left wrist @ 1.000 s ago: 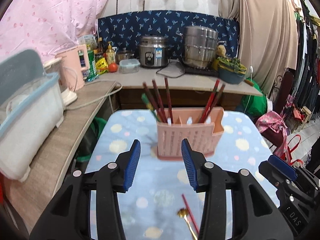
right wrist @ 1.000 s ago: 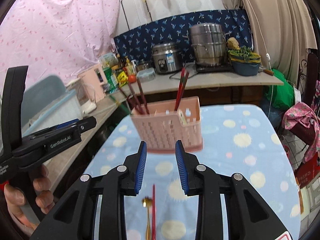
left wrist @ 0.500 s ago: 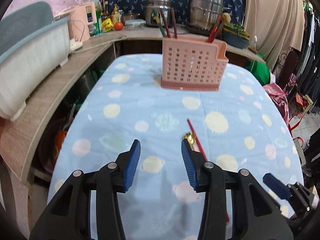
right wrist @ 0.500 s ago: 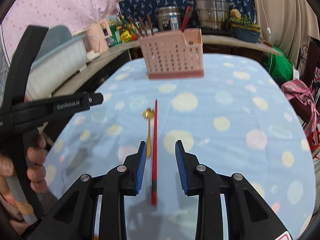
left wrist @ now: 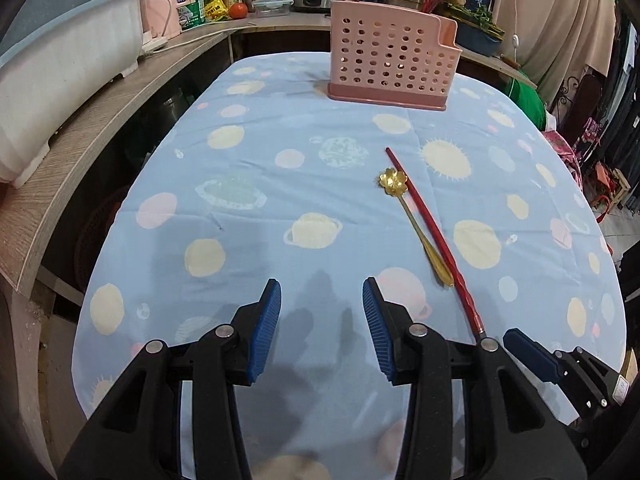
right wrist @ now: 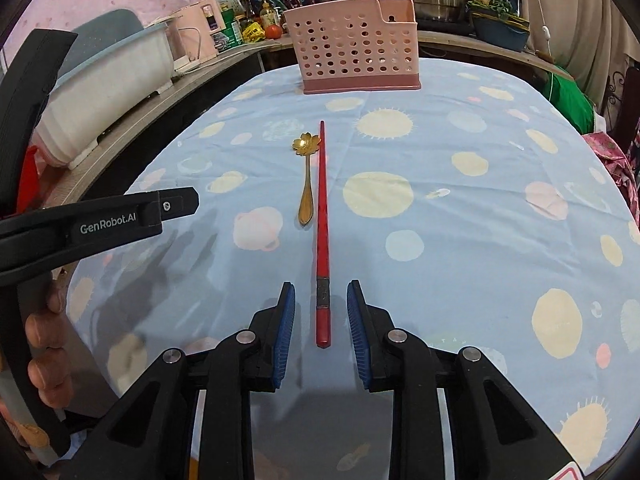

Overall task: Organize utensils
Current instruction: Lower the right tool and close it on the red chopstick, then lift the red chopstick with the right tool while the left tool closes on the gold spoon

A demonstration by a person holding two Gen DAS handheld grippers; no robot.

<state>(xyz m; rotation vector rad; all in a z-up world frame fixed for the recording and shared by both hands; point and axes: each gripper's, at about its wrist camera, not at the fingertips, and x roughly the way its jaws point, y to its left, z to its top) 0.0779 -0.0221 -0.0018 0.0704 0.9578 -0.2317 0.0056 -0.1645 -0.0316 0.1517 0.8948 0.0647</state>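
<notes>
Your right hand-held gripper (right wrist: 321,316) is closing around the butt end of the red chopstick (right wrist: 322,216) — the pads flank it and don't seem to touch it yet. The chopstick lies on the desk (right wrist: 460,240) beside the gold spoon (right wrist: 306,176), well short of the pink utensil basket (right wrist: 356,60). Your left hand-held gripper (left wrist: 322,328) hovers half-open — empty.

both wrist views low, sharing tablecloth (left wrist: 280,208)

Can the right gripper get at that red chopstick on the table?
Probably yes: the right gripper already straddles the red chopstick's near end, jaws closing, pads not yet touching. Nothing blocks it; the gold spoon lies alongside.
</notes>
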